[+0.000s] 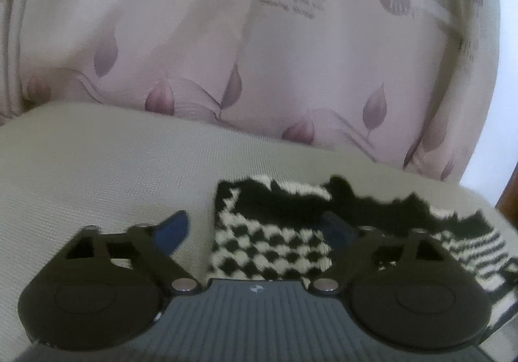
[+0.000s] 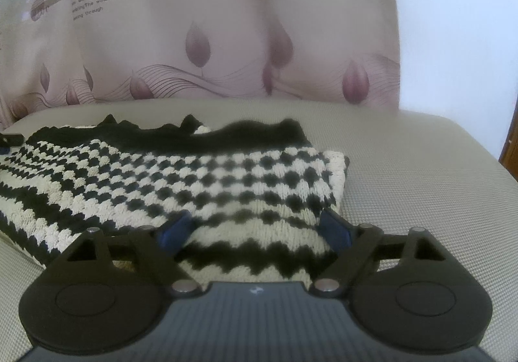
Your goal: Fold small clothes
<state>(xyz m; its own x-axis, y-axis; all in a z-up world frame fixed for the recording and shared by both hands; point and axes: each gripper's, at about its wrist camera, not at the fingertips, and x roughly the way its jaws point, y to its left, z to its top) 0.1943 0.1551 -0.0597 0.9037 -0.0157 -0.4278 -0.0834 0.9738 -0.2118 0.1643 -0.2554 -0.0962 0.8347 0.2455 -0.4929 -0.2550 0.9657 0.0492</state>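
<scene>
Left gripper [image 1: 255,232] is sitting with its jaws spread wide, released, nothing pinched. One blue pad [image 1: 173,232] is showing over bare cushion, the other pad is sitting in front of the knit. Knit garment [image 1: 272,245] is lying flat just ahead of and between these fingers, running off to their right side. No pad is pressing on it as far as the view shows.

Right gripper [image 2: 255,229] is also standing wide and released. Garment's near edge is lying between its blue pads [image 2: 176,231], but the fabric looks slack and flat there, not bunched, so I judge no grip. Garment is spreading ahead and to the left of this gripper, with bare seat cushion [image 2: 421,216] to its right.

Progress, judged: garment is looking like a doubled, compact block with stacked edges at its right end, so at least one fold seems done. Whether another fold is needed, cannot tell.

Materials: chunky knit, black and cream, checker pattern giving way to zigzag stripes, black scalloped far edge, soft and thick. Cushion is beige coarse weave, flat, slightly rounded. Behind it a pale pink curtain [image 2: 226,38] with mauve leaf print and small lettering is hanging in loose folds.
</scene>
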